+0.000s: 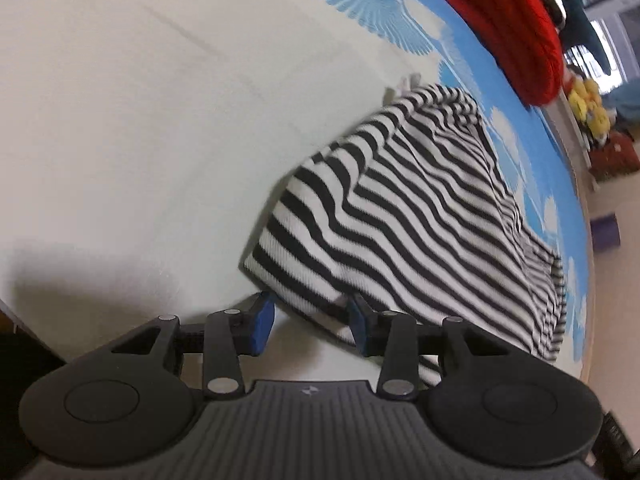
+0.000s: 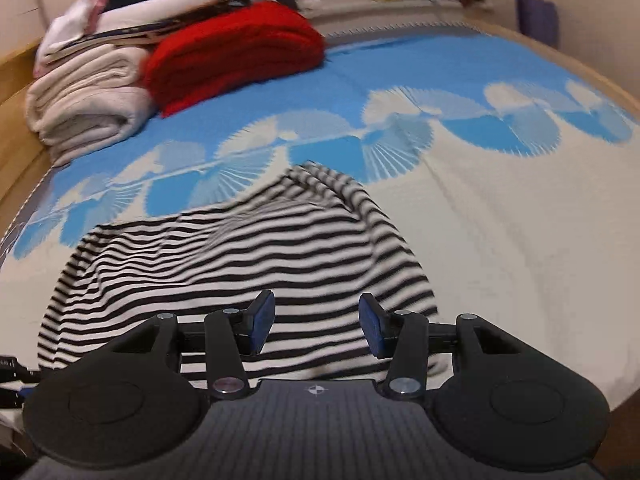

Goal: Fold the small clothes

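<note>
Your left gripper (image 1: 312,326) is released; the striped garment (image 1: 420,216) has its near hem corner between and just past the fingertips, untouched. Seat that corner fully before clamping. Your right gripper (image 2: 318,330), also released, hangs over the striped cloth; take the matching hem corner so the fold stays square.

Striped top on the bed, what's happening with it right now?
A person holding two grippers is working on the black-and-white striped top, which lies rumpled on the blue-and-white bedspread. The left gripper sits at one corner of the top and the right gripper hangs over the fabric; neither one's pads are pressing on it. No neat fold shows yet. A red folded item and cream blankets are stacked at the far side.
</note>
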A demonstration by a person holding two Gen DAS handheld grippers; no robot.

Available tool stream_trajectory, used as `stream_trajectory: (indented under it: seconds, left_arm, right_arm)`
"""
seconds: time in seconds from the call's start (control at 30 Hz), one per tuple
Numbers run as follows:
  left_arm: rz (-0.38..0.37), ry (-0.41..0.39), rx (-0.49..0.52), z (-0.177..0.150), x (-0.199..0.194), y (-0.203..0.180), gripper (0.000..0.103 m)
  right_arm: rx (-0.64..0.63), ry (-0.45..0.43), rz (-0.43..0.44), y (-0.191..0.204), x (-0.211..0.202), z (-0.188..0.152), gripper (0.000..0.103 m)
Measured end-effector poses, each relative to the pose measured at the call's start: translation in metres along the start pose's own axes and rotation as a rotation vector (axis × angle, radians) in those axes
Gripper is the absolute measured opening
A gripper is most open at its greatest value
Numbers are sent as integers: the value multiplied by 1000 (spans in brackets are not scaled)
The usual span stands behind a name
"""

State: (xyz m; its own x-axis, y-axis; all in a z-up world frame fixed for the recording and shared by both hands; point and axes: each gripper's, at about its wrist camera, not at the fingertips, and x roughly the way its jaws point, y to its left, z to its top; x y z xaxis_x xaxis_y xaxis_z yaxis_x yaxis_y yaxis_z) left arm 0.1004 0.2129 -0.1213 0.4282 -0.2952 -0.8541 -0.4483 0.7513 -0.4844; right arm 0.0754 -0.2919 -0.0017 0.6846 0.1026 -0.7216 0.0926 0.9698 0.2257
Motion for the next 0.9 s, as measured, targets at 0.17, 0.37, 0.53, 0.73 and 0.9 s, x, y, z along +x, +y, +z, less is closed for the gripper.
stream_trajectory:
  seconds: [0.17,0.37,0.53,0.73,0.9]
  left_arm:
    - [8,-31,-13,4,7,-5,45]
    - [27,-63,-1,6,12,-13,45]
    - [37,-75,13,7,13,-17,45]
    - [38,-77,27,5,12,-18,45]
    - [35,-76,29,5,12,-18,45]
  right_arm:
    - [43,21,-23,-11,8,-3,48]
    - [34,16,-33,-11,11,-1,48]
    - [25,17,-54,-9,13,-2,48]
    - [20,26,-65,-10,14,-4,48]
    - [8,35,-75,-9,16,-6,48]
